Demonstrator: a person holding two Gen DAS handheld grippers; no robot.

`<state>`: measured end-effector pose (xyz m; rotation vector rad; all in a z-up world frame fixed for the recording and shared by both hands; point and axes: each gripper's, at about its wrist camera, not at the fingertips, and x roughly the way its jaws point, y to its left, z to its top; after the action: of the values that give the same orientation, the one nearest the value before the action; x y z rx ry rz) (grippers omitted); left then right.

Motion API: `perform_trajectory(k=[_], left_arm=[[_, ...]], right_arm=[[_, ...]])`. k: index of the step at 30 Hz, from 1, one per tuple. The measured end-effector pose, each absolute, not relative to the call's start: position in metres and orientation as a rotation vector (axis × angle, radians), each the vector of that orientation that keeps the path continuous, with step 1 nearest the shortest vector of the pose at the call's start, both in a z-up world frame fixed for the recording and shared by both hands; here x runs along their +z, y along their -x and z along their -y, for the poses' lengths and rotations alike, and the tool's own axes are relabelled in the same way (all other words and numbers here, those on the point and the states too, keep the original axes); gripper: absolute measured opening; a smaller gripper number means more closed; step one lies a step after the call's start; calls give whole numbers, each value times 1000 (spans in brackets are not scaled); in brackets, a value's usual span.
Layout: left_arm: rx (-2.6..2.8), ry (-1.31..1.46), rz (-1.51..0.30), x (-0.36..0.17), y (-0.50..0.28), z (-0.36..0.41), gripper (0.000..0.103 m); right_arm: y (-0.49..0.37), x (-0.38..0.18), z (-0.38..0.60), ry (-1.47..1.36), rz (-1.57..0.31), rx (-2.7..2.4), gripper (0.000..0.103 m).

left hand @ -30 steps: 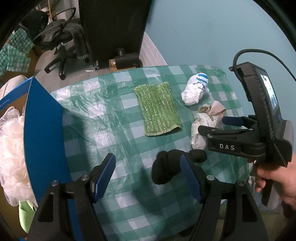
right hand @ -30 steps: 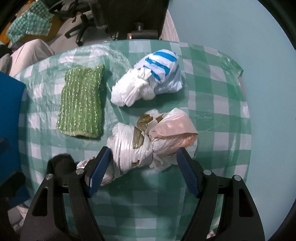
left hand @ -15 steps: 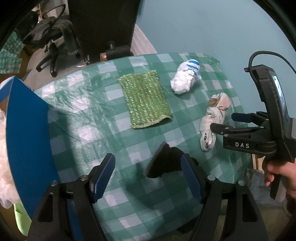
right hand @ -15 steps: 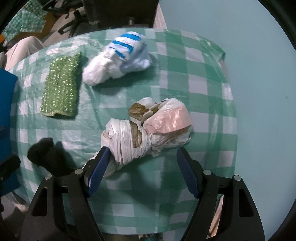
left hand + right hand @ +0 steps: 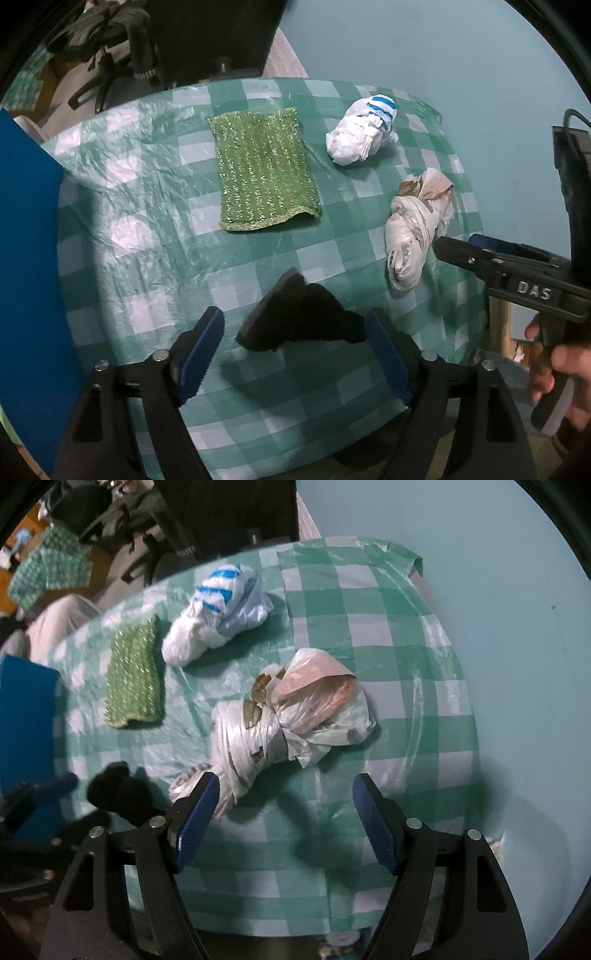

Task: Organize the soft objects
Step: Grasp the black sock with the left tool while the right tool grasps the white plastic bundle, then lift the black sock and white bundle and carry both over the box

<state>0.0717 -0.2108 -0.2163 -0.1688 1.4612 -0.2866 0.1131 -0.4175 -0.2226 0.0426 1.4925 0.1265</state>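
The left gripper [image 5: 295, 343], just opened wider, should be lowered around the black cloth [image 5: 299, 314] near the table [image 5: 155, 258] front edge; the right gripper [image 5: 284, 812] is open, empty.

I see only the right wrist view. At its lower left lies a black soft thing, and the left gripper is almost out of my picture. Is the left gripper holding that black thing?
Observer: No. In the left wrist view the black soft thing lies on the checked tablecloth, between the fingers of the left gripper. Its jaws have just been opening, and the left pad stands clear of the thing.
Operator: And how does my own gripper look from there?
Observer: The right gripper has its tips beside the wrapped plastic bundle, on the side toward the table edge, not around it.
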Motion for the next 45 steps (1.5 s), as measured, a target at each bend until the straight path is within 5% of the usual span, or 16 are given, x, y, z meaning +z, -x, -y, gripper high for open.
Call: perform_trajectory(k=[19, 27, 34, 45], left_arm=[[-198, 125, -1499, -257, -74, 239, 82], [-227, 65, -1474, -252, -69, 241, 57], [-224, 43, -1457, -246, -67, 235, 51], [-233, -6, -1405, -210, -68, 209, 51]], right_arm=[[-145, -250, 390, -30, -1521, 138, 76], [-143, -269, 373, 72, -1540, 149, 75], [-135, -271, 363, 150, -1522, 205, 51], [-109, -241, 342, 267, -1460, 282, 48]])
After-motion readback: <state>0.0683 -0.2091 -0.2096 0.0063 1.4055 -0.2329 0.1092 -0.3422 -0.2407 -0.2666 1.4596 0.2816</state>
